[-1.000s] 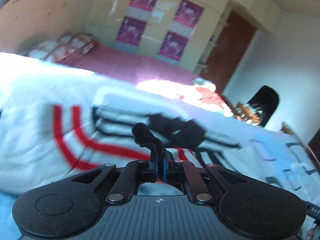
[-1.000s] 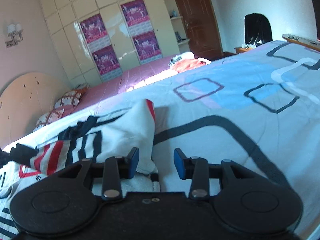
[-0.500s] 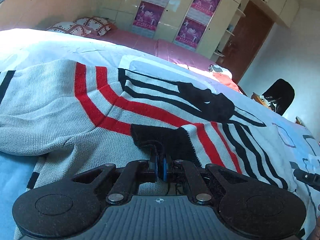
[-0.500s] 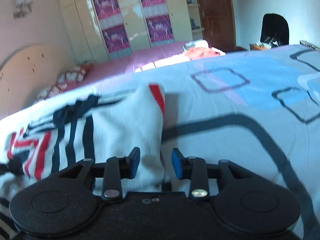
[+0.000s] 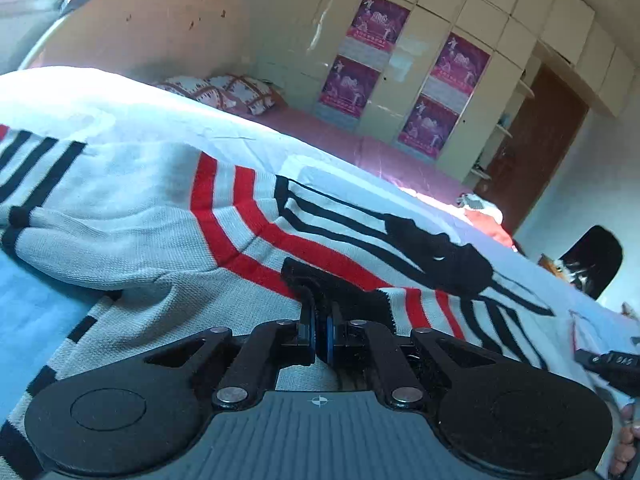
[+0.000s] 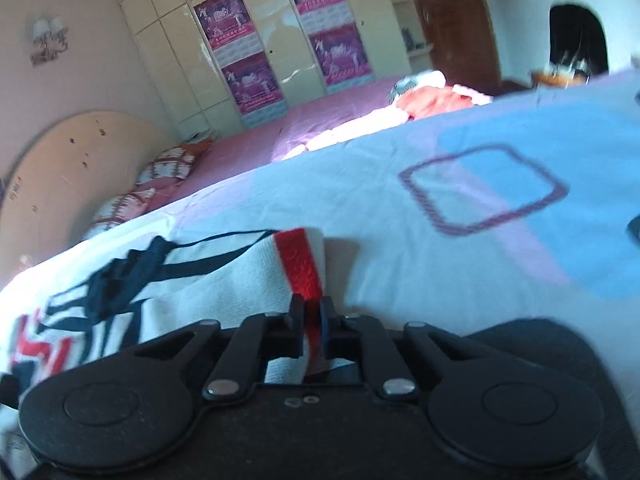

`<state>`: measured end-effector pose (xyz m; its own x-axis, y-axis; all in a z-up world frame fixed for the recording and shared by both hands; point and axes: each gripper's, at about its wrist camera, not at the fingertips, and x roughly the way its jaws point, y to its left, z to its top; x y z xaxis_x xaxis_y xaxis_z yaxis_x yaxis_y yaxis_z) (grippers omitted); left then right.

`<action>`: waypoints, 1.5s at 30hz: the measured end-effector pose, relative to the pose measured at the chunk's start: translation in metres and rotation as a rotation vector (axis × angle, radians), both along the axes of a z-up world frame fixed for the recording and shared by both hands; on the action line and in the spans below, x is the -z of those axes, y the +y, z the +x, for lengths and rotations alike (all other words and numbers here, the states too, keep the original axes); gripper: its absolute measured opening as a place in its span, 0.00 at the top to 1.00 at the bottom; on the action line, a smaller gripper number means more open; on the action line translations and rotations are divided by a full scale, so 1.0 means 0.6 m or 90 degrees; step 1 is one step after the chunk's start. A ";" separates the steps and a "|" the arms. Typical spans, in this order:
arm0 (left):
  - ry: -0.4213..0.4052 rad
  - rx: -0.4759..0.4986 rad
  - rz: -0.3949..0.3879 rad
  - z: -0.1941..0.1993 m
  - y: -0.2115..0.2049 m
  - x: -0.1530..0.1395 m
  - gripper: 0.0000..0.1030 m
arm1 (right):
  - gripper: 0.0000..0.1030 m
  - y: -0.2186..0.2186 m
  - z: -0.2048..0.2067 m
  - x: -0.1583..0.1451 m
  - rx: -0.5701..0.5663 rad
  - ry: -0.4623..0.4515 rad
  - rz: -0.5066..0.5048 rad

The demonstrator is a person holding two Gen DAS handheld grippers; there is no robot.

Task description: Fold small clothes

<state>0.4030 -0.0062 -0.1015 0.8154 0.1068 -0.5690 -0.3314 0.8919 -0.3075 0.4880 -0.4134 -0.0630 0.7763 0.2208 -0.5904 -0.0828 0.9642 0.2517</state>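
Observation:
A small white knit sweater (image 5: 132,216) with red and black stripes lies spread on the bed. My left gripper (image 5: 320,312) is shut on its black cuff (image 5: 320,284), low over the fabric. In the right wrist view the same sweater (image 6: 224,280) lies to the left, and my right gripper (image 6: 312,312) is shut on its edge at a red stripe (image 6: 300,268). The tip of the right gripper shows at the left wrist view's right edge (image 5: 608,360).
The bed sheet (image 6: 460,216) is pale blue with square outlines. A second bed with a pink cover (image 5: 360,148) and patterned pillows (image 5: 224,92) stands behind. Red clothes (image 6: 436,100) lie on it. A poster-covered wardrobe (image 5: 404,88), a brown door (image 5: 536,148) and a dark chair (image 5: 592,260) lie beyond.
My right gripper slid in over the sweater's edge and shut on the red stripe. The left gripper sank closer to the bed with the black cuff still held.

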 end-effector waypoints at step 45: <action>-0.043 -0.170 0.022 -0.168 0.229 -0.051 0.23 | 0.72 0.160 -0.164 -0.060 -0.098 -0.028 -0.120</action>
